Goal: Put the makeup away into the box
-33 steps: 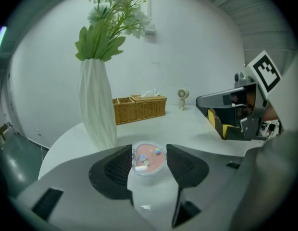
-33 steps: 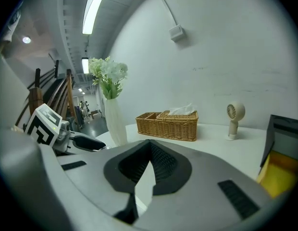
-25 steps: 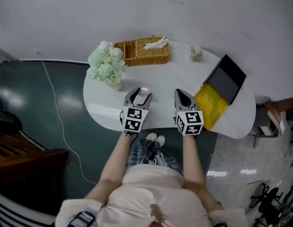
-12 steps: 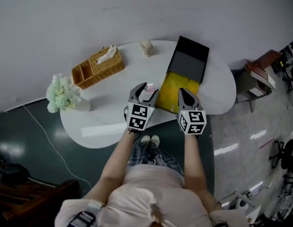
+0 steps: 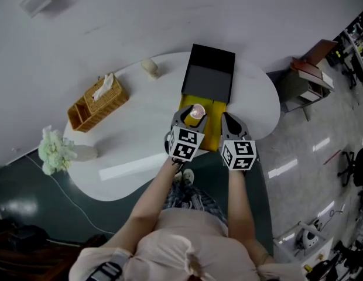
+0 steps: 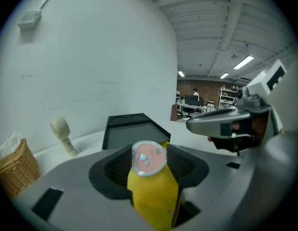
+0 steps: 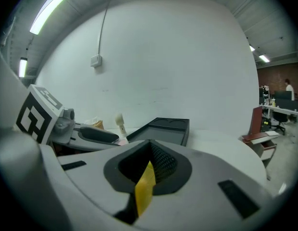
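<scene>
One round pink compact sat clamped between the jaws of the left gripper, over the yellow inside of the single box. The box's black lid lay open behind it. Just beside, at the box's right side, the right gripper had its jaws together on nothing. The box rested on one white table. One wicker basket, one small fan and one bunch of flowers stood off to the left.
</scene>
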